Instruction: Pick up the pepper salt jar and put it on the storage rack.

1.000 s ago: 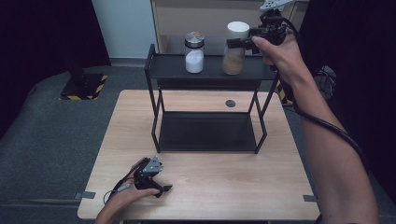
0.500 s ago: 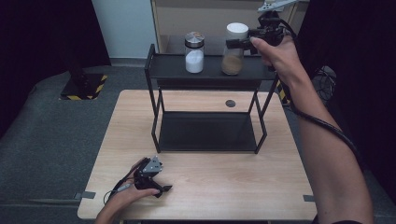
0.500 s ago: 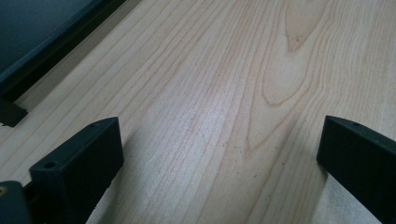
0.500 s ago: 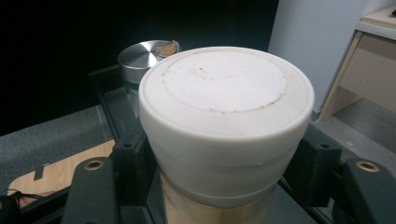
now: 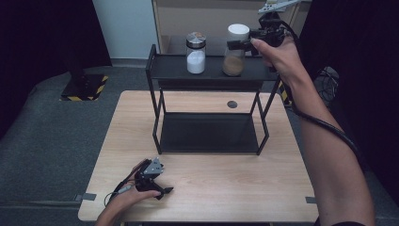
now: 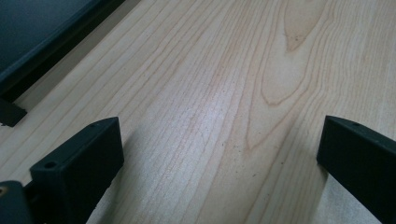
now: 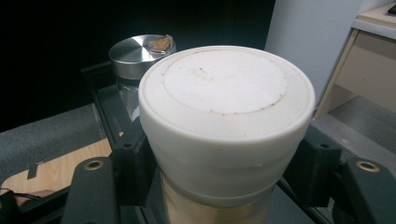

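- Left hand-held gripper [image 5: 155,187] rests at the near edge of your counter [image 5: 207,188], jaws spread wide with nothing but bare wood between them.
- Up close, the left gripper view gives you the wood grain and a corner of the rack's dark lower tray [image 6: 32,32]; it tells you nothing about the jars.
- Farther out, your right hand-held gripper [image 5: 240,44] is clamped on the white-lidded jar [image 5: 234,56] of brown powder, which sits on the rack's top shelf [image 5: 211,70].
- Watch that grip: the right gripper view has the jaws just under the white lid [image 7: 226,102], so a pull upward could lift the lid off or let the glass slip.
- Mind the steel-lidded jar [image 5: 196,52] of white powder close beside it; a sideways swing could knock it off the shelf.
- From the high view you get the gap between the jars; the right gripper view shows the lid's stained top instead.
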`<state>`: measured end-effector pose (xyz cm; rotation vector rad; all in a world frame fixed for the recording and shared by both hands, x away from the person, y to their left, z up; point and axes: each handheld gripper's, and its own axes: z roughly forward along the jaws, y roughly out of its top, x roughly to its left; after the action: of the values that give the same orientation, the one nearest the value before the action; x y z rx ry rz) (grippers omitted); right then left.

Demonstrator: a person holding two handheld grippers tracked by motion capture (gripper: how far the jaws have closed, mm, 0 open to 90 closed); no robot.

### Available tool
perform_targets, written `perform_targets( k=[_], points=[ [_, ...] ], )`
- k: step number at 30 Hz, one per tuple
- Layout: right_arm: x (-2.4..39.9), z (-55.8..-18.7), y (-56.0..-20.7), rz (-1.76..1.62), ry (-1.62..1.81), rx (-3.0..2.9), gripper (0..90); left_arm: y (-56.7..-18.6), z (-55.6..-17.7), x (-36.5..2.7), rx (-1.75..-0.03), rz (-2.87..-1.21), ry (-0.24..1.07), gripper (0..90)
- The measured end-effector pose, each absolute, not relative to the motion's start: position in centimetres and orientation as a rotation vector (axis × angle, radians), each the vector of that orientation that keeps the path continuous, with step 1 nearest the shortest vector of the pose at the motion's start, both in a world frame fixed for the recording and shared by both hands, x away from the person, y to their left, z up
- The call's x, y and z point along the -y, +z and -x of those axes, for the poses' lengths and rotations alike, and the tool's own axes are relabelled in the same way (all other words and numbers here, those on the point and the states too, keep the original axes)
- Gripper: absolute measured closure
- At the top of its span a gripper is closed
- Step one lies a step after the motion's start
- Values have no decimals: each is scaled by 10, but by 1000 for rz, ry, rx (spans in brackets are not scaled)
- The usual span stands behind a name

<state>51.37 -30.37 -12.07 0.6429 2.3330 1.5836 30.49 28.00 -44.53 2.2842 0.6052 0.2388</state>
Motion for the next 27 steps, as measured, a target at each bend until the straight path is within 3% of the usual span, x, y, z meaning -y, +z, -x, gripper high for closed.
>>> perform_targets(
  k=[27],
  points=[
    [305, -510, -123, -653, 1594, -2311, 313, -445, -304, -280, -607, -2285, 242, 0]
  ],
)
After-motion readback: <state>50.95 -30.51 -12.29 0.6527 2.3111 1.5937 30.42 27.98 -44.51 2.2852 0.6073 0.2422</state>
